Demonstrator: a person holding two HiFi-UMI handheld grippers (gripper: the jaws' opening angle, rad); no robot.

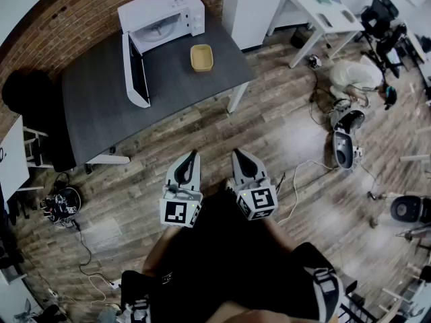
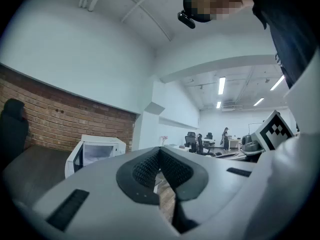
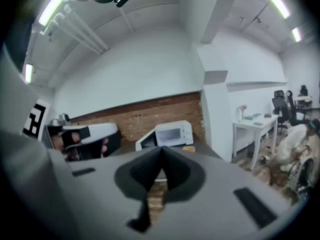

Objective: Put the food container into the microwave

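Head view has my left claw (image 1: 194,155) and right claw (image 1: 238,153) both pressed together and empty, well short of the boxy white microwave (image 1: 161,15), whose open door (image 1: 137,73) I might clip reaching the shallow yellow rectangular food container (image 1: 201,58) just right of it.

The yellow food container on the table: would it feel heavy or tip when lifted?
The food container looks low, wide and flat-bottomed, so it likely won't tip or roll. Small beside the microwave, it is probably light; contents can't be seen.
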